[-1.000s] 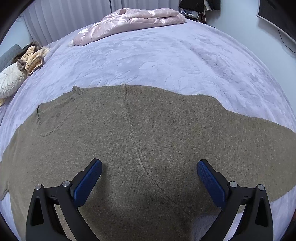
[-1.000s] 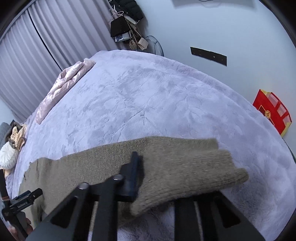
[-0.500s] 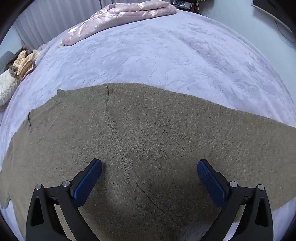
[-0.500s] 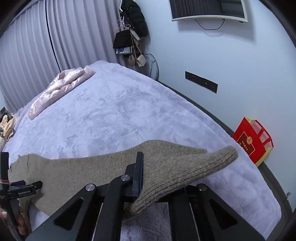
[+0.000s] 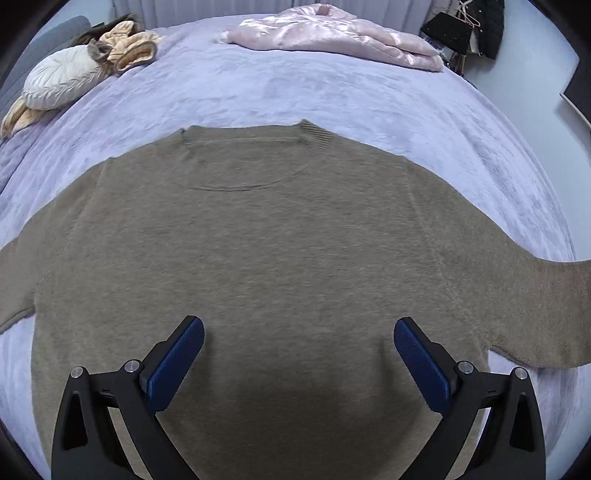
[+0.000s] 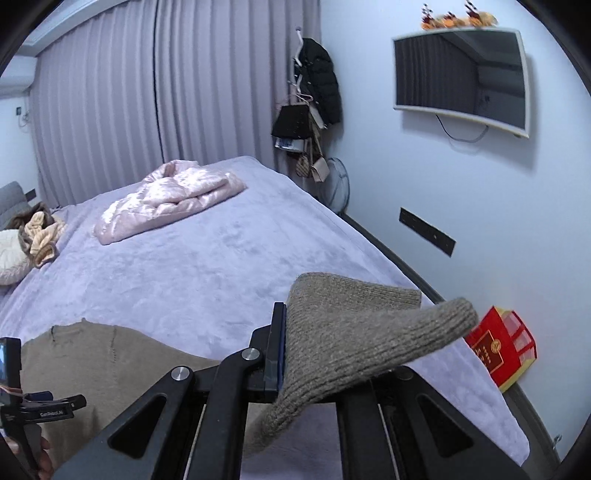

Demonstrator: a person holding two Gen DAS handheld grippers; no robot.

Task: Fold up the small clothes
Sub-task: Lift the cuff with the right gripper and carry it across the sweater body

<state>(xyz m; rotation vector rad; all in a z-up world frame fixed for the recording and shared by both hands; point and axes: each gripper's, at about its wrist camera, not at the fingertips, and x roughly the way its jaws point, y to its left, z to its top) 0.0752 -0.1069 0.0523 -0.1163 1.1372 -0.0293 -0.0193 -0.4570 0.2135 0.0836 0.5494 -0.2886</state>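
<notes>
A brown knit sweater (image 5: pixel 266 236) lies spread flat on the lilac bed cover (image 5: pixel 332 96), neckline towards the far side. My left gripper (image 5: pixel 299 343) hovers over its lower body, open, with nothing between the blue pads (image 5: pixel 177 363). In the right wrist view my right gripper (image 6: pixel 286 347) is shut on the sweater's sleeve cuff (image 6: pixel 369 332), which is lifted off the bed and drapes over the jaws. The rest of the sweater (image 6: pixel 110 354) lies flat at the lower left, where the left gripper (image 6: pixel 40 410) and a hand show at the edge.
A pink quilted jacket (image 5: pixel 332 33) lies at the far side of the bed. A white pillow (image 5: pixel 59 79) and tan clothes (image 5: pixel 129 48) sit at the far left. A wall-hung screen (image 6: pixel 461 77), hanging coats and bags (image 6: pixel 314 110) and a red box (image 6: pixel 498 347) stand beyond the bed's right edge.
The right gripper has risen with the cuff, lifting the sleeve off the bed. The left gripper has moved sideways over the sweater, from the right shoulder seam to the middle of the body.
</notes>
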